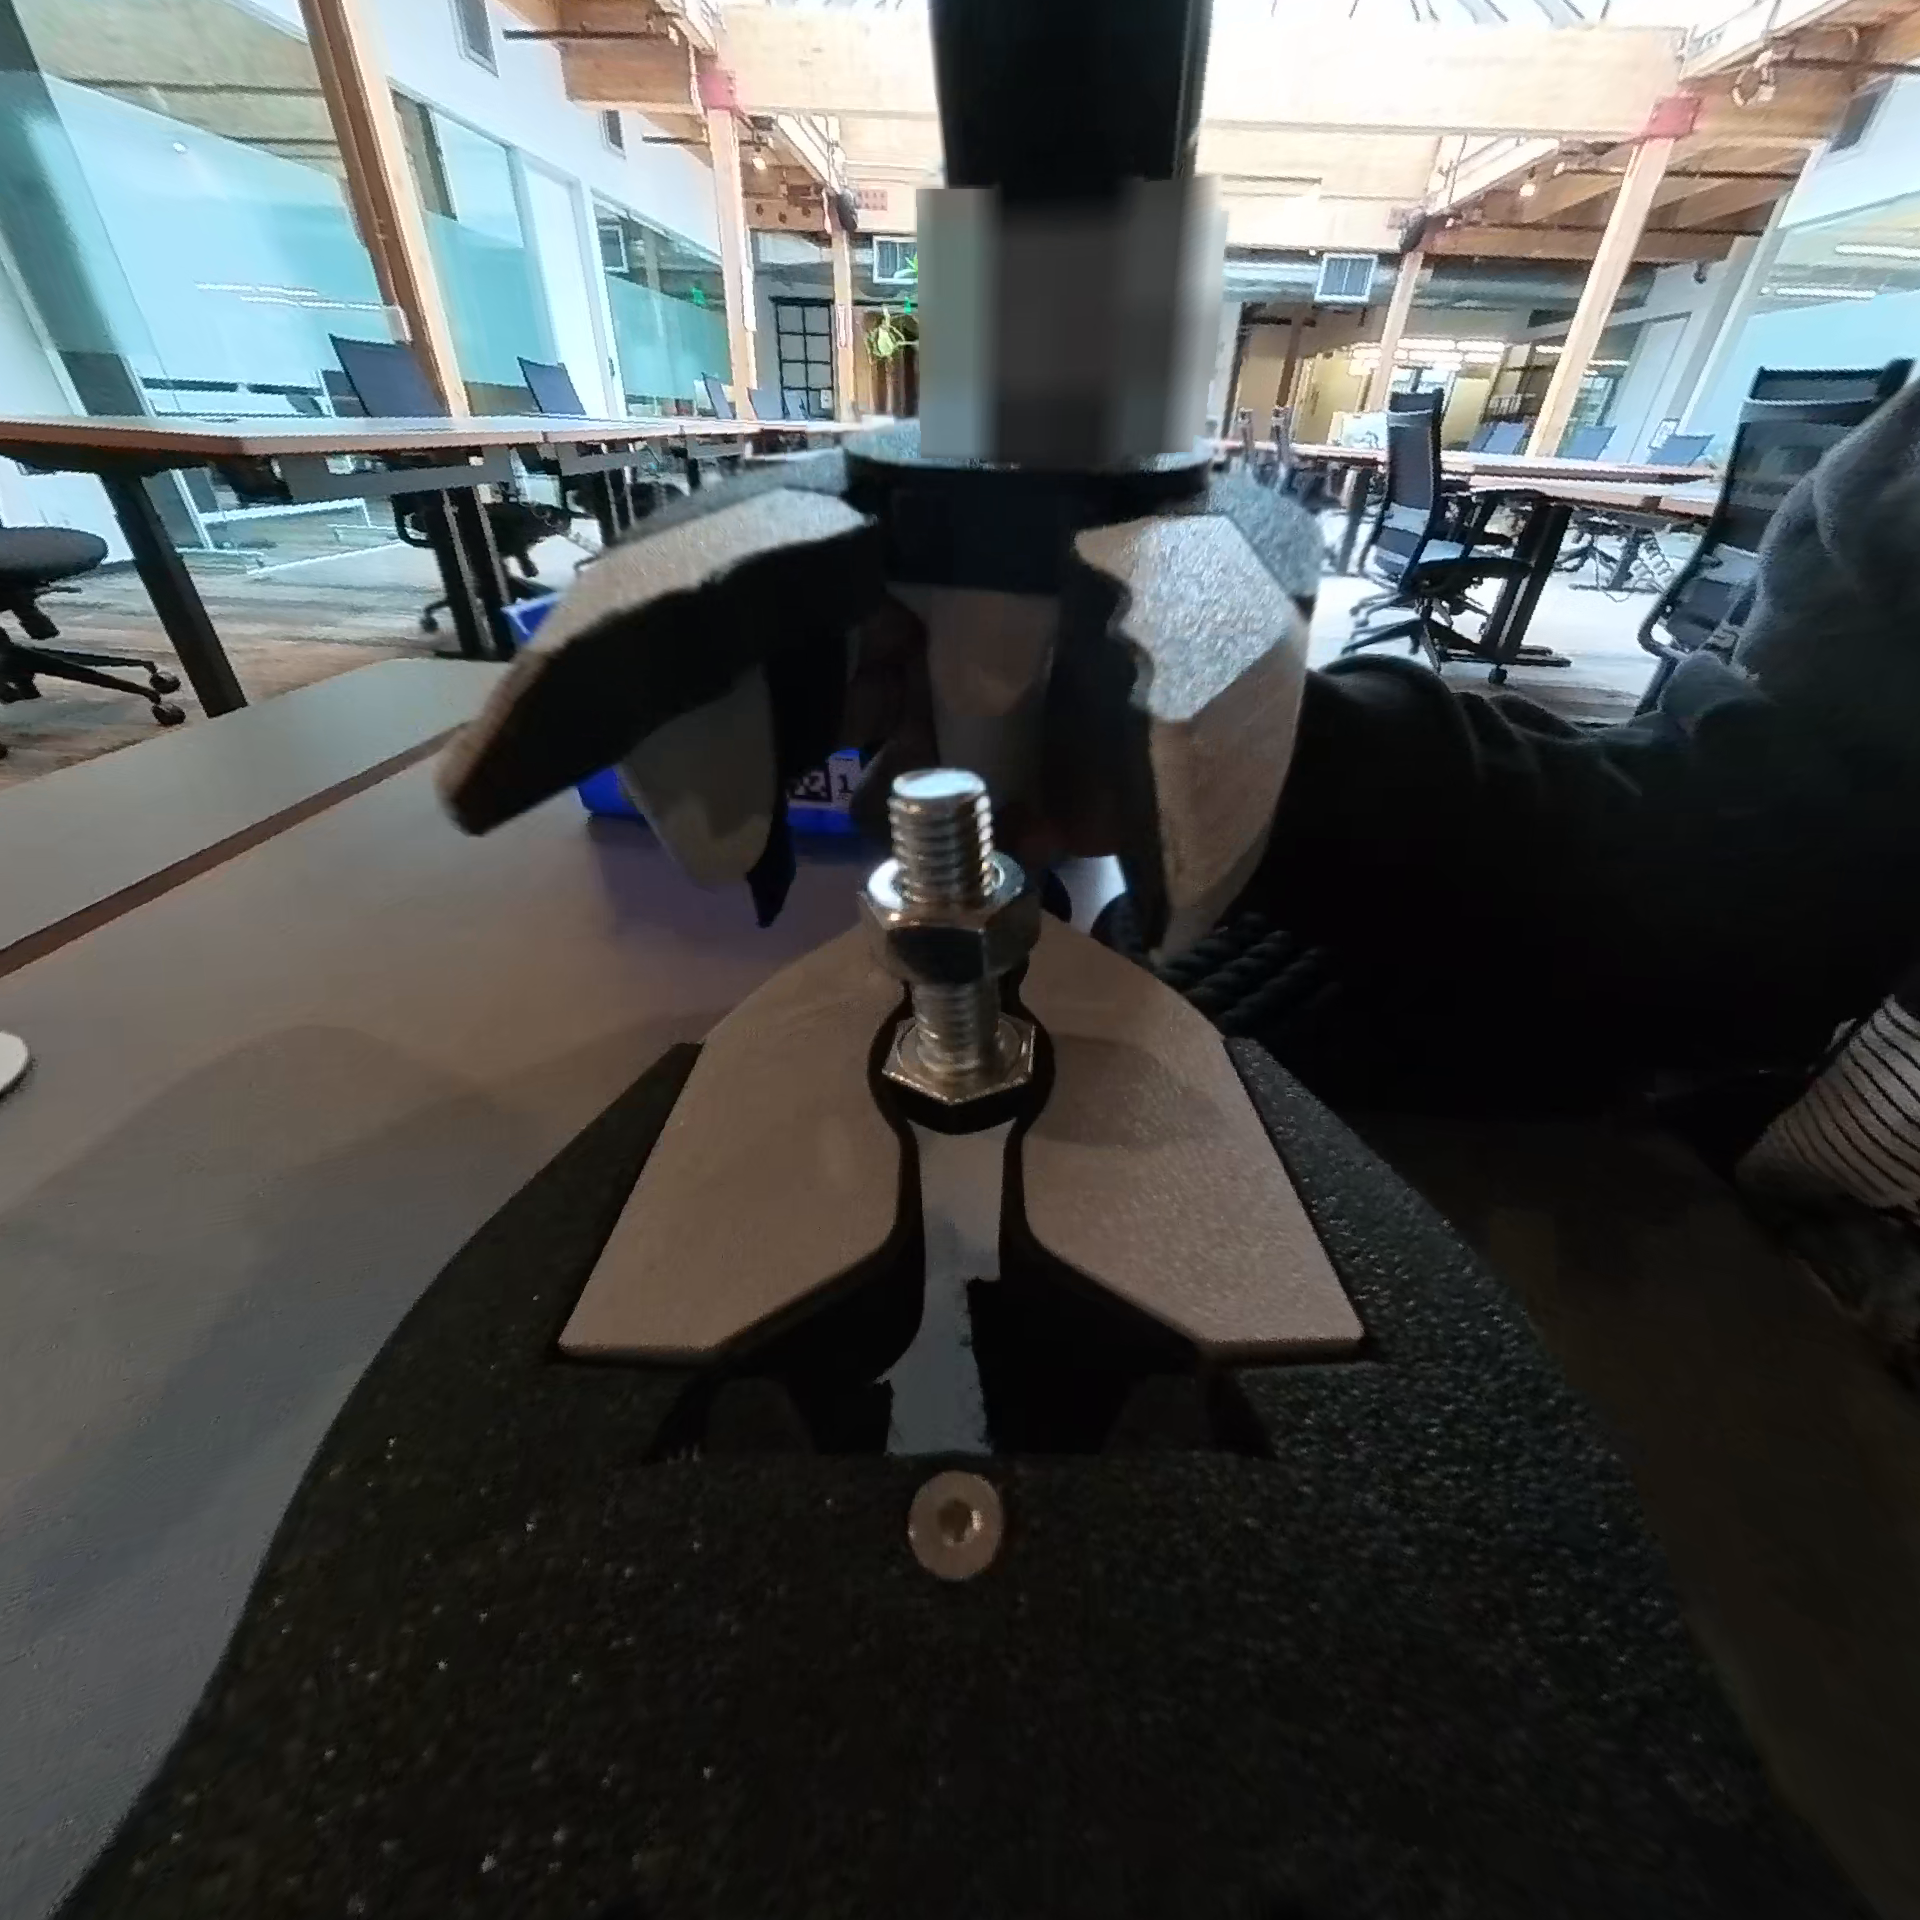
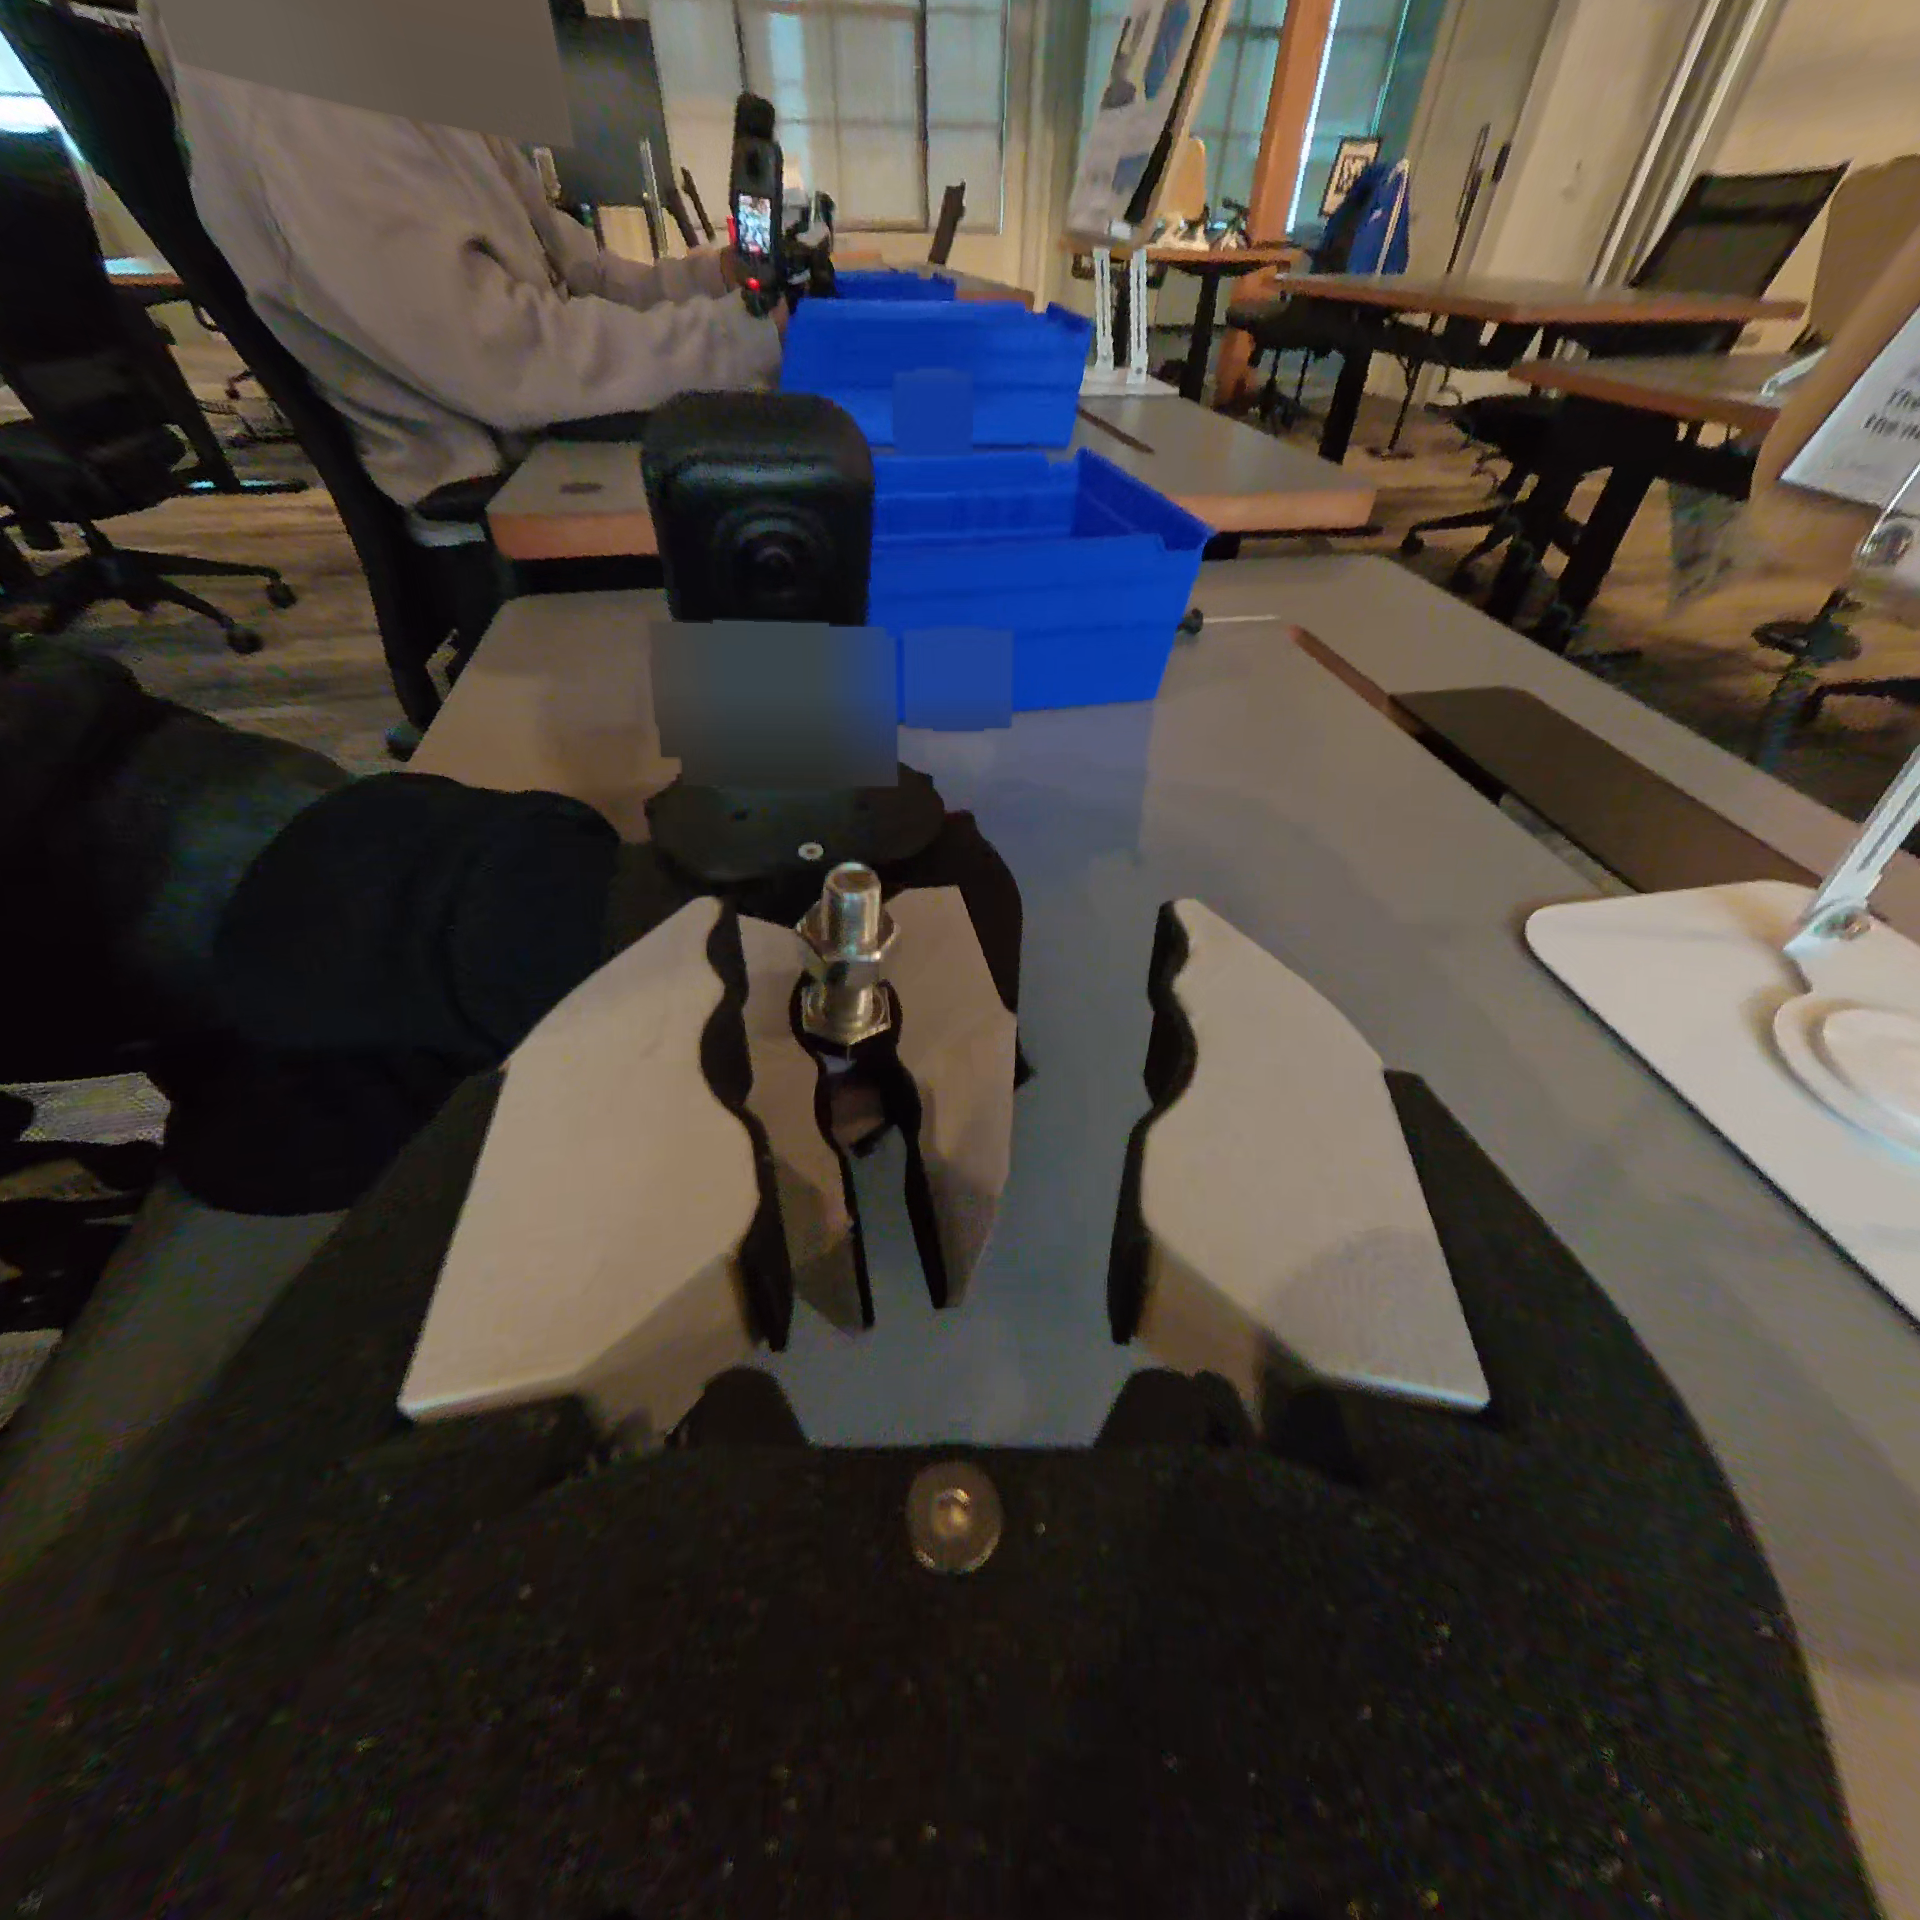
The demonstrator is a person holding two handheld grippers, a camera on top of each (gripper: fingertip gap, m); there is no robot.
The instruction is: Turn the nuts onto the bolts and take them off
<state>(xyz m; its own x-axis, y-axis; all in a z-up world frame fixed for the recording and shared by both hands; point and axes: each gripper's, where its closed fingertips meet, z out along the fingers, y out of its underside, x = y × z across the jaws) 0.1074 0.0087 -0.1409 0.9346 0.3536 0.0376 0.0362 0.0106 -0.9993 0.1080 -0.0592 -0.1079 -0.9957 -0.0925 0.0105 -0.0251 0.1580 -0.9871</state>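
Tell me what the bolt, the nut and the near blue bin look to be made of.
Bolt and nut: bright silvery metal, probably zinc-plated steel, judging by the sharp glints on threads and flats. Blue bin: moulded plastic, going by its uniform colour, dull sheen and ribbed walls.

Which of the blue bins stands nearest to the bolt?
The front blue bin, directly behind the camera on the left gripper; the other bins stand farther back.

At the frame's center the right gripper (image 2: 951, 1132) stands with jaws apart over the grey table (image 2: 1299, 831), while left of center the left gripper (image 2: 883, 1060) clamps an upright bolt (image 2: 844, 971) (nut (image 2: 844, 940) partway down), blue bins (image 2: 1029, 582) behind.
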